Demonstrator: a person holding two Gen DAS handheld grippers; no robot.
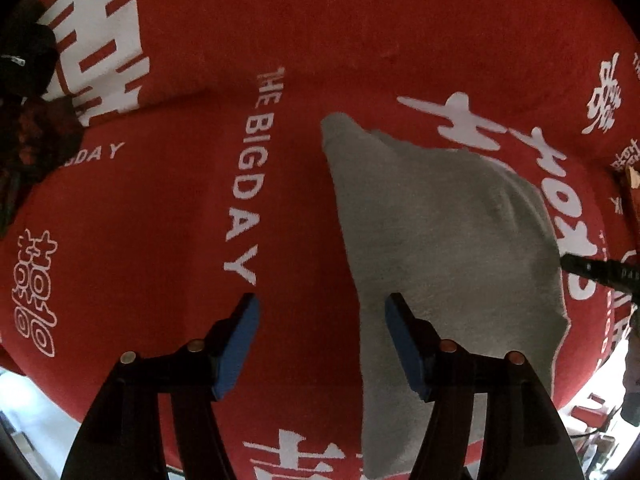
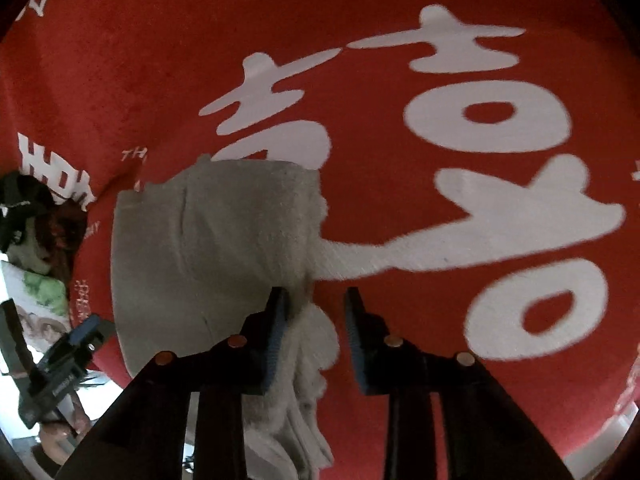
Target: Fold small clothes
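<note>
Right gripper (image 2: pixel 314 320): jaws stood partly apart, clamping nothing, its left pad against the grey garment's bunched edge, probably placed to pinch it.
Left gripper (image 1: pixel 320 344): wide, empty, hovering astride the opposite edge.
Grey garment (image 1: pixel 440 240): lay flat, partly folded.
Red cloth (image 1: pixel 160 220): covered the surface, printed with white characters.
Room: dim clutter beyond.

Most likely a home, perhaps a bedroom. Large soft red blanket (image 1: pixel 168 208) with white wedding signs and the words "THE BIG DAY" spread wide as the working surface, bulging like bedding on a bed. At one edge a loose pile of clothes (image 2: pixel 38 248), dark, green and patterned. Beyond the blanket edge a pale floor (image 1: pixel 24 412) and some small red things (image 1: pixel 588 414), too blurred to name.
</note>
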